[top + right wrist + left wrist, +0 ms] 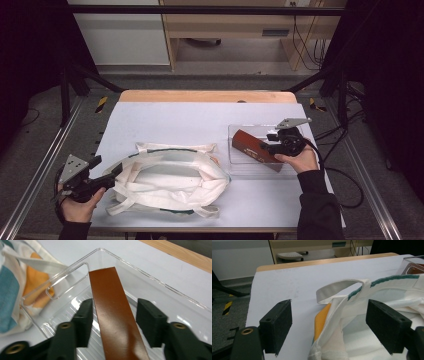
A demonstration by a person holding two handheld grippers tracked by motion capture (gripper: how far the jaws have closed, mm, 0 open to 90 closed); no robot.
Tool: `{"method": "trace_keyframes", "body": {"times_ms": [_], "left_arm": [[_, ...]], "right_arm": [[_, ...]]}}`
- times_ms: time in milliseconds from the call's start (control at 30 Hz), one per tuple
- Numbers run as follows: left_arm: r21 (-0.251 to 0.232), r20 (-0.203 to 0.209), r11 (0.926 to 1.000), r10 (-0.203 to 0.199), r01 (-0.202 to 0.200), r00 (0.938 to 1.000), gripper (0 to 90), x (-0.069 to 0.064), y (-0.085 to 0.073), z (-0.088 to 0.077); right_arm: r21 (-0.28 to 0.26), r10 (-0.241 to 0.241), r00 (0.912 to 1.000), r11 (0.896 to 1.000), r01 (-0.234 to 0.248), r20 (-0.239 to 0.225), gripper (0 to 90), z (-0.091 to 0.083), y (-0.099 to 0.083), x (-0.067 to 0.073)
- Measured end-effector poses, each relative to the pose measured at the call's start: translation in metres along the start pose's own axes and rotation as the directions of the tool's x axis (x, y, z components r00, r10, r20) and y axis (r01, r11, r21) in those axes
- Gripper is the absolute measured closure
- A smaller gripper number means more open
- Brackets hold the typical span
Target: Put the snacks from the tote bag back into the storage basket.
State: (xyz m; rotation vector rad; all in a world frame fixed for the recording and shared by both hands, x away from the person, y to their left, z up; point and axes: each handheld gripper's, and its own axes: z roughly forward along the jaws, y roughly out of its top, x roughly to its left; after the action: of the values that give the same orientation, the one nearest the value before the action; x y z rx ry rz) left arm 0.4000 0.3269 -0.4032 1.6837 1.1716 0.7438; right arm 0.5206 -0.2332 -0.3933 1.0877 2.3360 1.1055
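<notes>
Left gripper (pixel 107 173): at the near left corner of the table, held in the person's left hand (pixel 80 205); jaws stand wide apart, nothing pressed between them. In the left gripper view the bag's rim lies in the gap, touching neither pad.
Tote bag (pixel 170 182): white cloth with teal trim, lying flat on the near middle of the table, mouth open, straps spread around it; an orange patch shows at its edge in both gripper views.
Table (pixel 175 120): covered in a white sheet, with a wooden edge along the far side.
Right gripper (pixel 265 146): to the right of the bag, held in the person's right hand (pixel 299 159), reaching into the tray; jaws part open on either side of the box, a gap visible at each pad in the right gripper view, so no grip.
Brown box (pixel 112 310): long and glossy, tilted inside the tray, one end near its far wall.
Clear plastic tray (pixel 152 280): on the right half of the table, just beside the bag.
</notes>
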Motion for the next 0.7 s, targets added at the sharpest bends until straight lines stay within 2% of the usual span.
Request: {"method": "trace_keyframes", "body": {"times_ms": [33, 100, 133, 167, 200, 233, 267, 300, 367, 500, 533, 700], "left_arm": [[-0.004, 0.002, 1.0, -0.004, 0.004, 1.0, 20.9, 0.0, 0.0, 0.0], [-0.004, 0.001, 1.0, -0.005, 0.005, 1.0, 21.0, 0.0, 0.0, 0.0], [-0.004, 0.001, 1.0, -0.005, 0.005, 1.0, 21.0, 0.001, 0.0, 0.0], [0.0, 0.001, 1.0, -0.002, 0.002, 1.0, 21.1, 0.001, 0.0, 0.0], [0.0, 0.001, 1.0, -0.002, 0.002, 1.0, 21.1, 0.001, 0.0, 0.0], [-0.001, 0.001, 1.0, -0.001, 0.001, 1.0, 21.1, 0.0, 0.0, 0.0], [-0.004, 0.001, 1.0, -0.004, 0.004, 1.0, 21.1, 0.0, 0.0, 0.0], [-0.004, 0.001, 1.0, -0.004, 0.004, 1.0, 21.2, 0.0, 0.0, 0.0], [-0.006, 0.003, 1.0, -0.007, 0.007, 1.0, 21.3, 0.0, 0.0, 0.0], [-0.006, 0.004, 1.0, 0.0, 0.0, 1.0, 21.4, -0.001, 0.0, 0.0], [-0.006, 0.006, 1.0, 0.004, -0.004, 1.0, 21.4, -0.001, 0.001, -0.001], [-0.013, 0.004, 0.9999, 0.006, -0.006, 1.0, 21.3, -0.002, 0.001, -0.002]], "right_arm": [[0.001, 0.022, 0.9998, 1.0, -0.022, 0.0, 59.8, -0.001, -0.001, 0.004], [-0.005, 0.019, 0.9995, 1.0, -0.019, 0.024, 69.0, -0.003, -0.006, 0.01], [-0.005, 0.019, 0.9995, 1.0, -0.019, 0.024, 69.0, -0.003, -0.006, 0.01], [-0.006, 0.032, 0.9987, 0.999, -0.031, 0.039, 76.0, -0.002, -0.012, 0.014], [-0.006, 0.032, 0.9987, 0.999, -0.031, 0.039, 76.0, -0.002, -0.012, 0.014], [-0.003, 0.033, 0.9976, 0.999, -0.033, 0.061, 79.2, -0.001, -0.016, 0.016], [-0.005, 0.055, 0.9959, 0.998, -0.055, 0.072, 86.7, -0.002, -0.02, 0.017], [-0.01, 0.059, 0.9954, 0.998, -0.058, 0.075, 88.6, -0.002, -0.022, 0.016], [-0.007, 0.082, 0.9936, 0.997, -0.082, 0.077, 90.0, -0.002, -0.025, 0.018], [0.019, 0.062, 0.995, 0.998, -0.064, 0.078, 90.0, 0.001, -0.026, 0.022], [0.049, 0.047, 0.9949, 0.997, -0.052, 0.089, 90.0, 0.004, -0.026, 0.025], [0.08, 0.056, 0.9933, 0.995, -0.064, 0.101, 90.0, 0.007, -0.027, 0.027]]}}
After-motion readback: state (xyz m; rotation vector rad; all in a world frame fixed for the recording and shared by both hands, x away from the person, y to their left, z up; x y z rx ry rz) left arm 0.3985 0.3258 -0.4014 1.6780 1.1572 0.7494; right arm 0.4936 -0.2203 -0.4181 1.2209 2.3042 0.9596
